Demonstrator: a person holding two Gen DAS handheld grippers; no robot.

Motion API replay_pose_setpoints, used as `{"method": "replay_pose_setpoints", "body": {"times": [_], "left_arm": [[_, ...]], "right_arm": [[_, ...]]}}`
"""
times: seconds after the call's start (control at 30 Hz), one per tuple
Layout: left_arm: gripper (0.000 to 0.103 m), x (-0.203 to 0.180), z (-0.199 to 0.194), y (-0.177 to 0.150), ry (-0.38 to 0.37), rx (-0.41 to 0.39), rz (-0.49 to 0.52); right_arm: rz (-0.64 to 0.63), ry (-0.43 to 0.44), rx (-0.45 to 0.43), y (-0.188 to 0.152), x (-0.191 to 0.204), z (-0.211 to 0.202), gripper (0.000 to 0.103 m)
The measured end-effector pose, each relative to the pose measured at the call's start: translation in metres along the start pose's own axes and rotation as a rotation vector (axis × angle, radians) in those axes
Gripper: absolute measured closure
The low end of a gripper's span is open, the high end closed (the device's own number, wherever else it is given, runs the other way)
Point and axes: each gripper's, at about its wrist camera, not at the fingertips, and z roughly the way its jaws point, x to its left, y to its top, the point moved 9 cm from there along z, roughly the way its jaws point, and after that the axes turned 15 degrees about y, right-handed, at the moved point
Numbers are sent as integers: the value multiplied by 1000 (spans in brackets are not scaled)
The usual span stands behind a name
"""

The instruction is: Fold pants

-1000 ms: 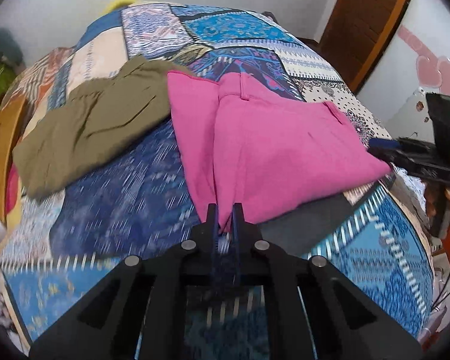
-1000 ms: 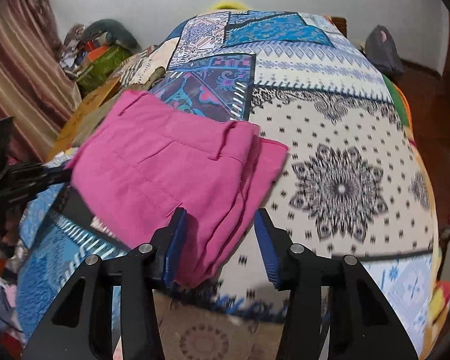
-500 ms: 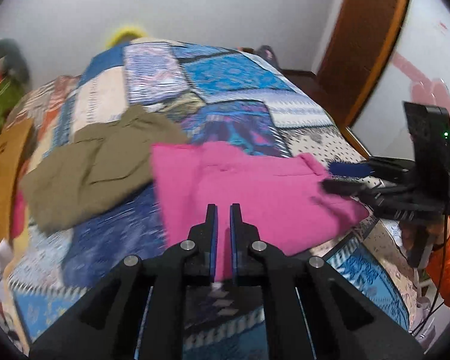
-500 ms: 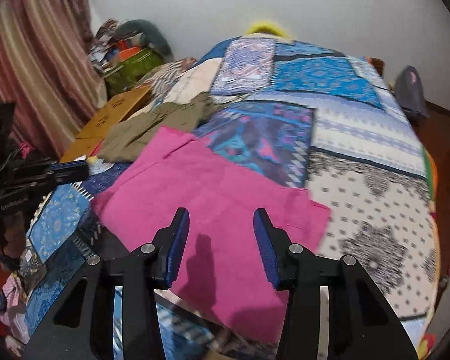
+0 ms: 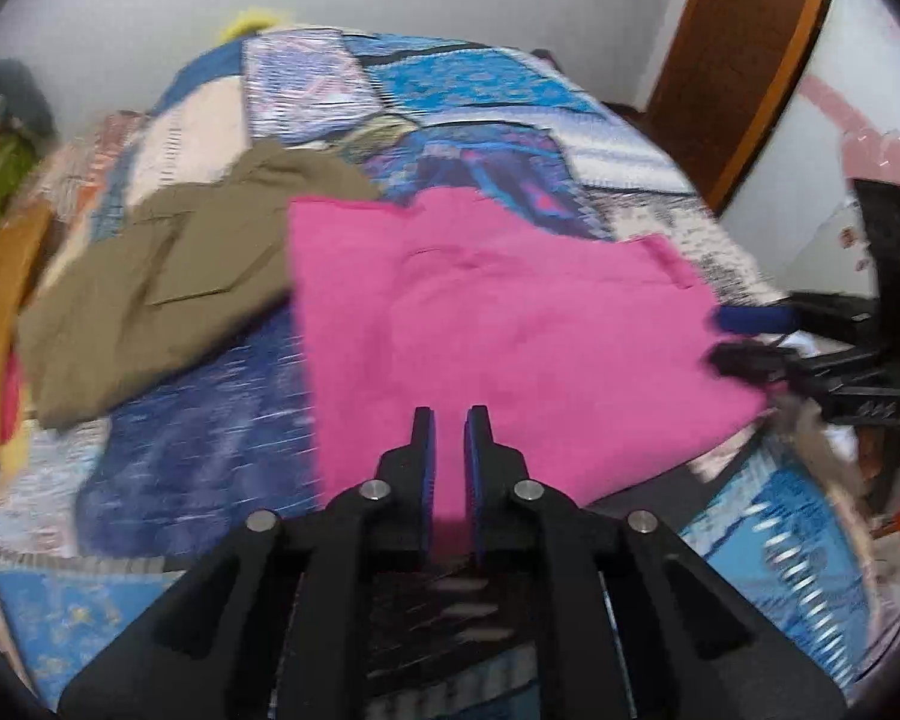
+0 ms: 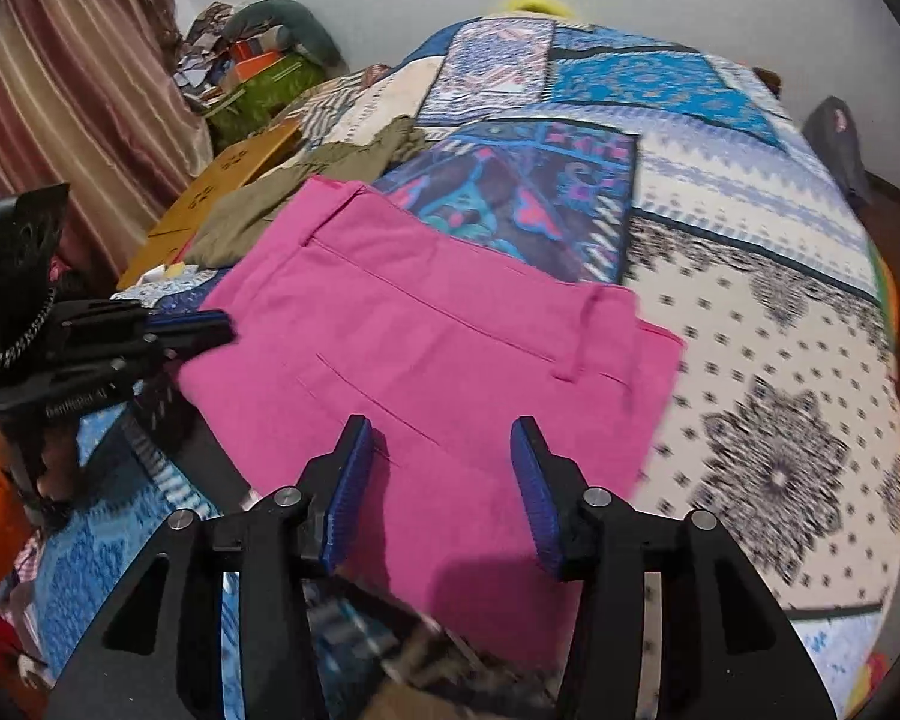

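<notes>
Left gripper (image 5: 449, 420) now parted slightly, pink pants (image 5: 510, 330) released ahead, right gripper (image 6: 441, 435) held wide open, near hem cut off.

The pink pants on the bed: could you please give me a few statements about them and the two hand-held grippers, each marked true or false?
1. The pink pants lie spread flat on the patchwork bedspread. True.
2. The right hand-held gripper is clamped shut on the pants. False: its jaws stand wide apart with nothing between them.
3. An olive-green garment lies beside the pink pants. True.
4. The left hand-held gripper is wide open. False: its fingers are nearly together, only a narrow gap showing.
5. The pink pants hang from a hanger. False: they rest on the bed.
</notes>
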Motion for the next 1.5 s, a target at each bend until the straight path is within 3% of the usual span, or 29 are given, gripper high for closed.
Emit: {"method": "replay_pose_setpoints", "body": {"times": [0.13, 0.23, 0.3, 0.37, 0.47, 0.6, 0.77, 0.93, 1.07, 1.2, 1.33, 1.37, 1.5], "left_arm": [[90, 24, -11, 2, 24, -2, -34], [68, 38, -16, 12, 52, -26, -57], [63, 42, -17, 19, 51, -31, -79], [58, 40, -15, 29, 45, -38, -86], [39, 35, -9, 43, 48, -57, -82], [36, 21, 9, 51, 30, -37, -58], [36, 27, 41, 45, 100, 14, -62], [35, 31, 59, 38, 38, 67, -116], [35, 30, 64, 38, -5, 86, -124], [39, 26, 68, 43, -30, 88, -101], [62, 24, 69, 48, -6, 82, -83], [64, 23, 68, 49, 2, 78, -75], [89, 27, 57, 48, 16, 46, -32]], "right_arm": [[-6, -69, -44, -2, -9, -26, 56], [-27, -157, -83, 2, -18, -43, 48], [-29, -196, -124, 8, -24, -52, 46], [-14, -205, -146, 14, -29, -56, 45], [27, -188, -156, 20, -38, -53, 44], [74, -156, -137, 20, -46, -31, 43], [105, -135, -64, 7, -56, -3, 43], [152, -68, -19, 2, -65, 10, 41], [197, -31, -7, 0, -72, 15, 34], [189, -31, -16, 6, -77, 18, 36], [183, 11, -14, 11, -70, 21, 63], [175, 7, -15, 12, -69, 21, 67], [110, -55, -72, 21, -57, 10, 83]]}}
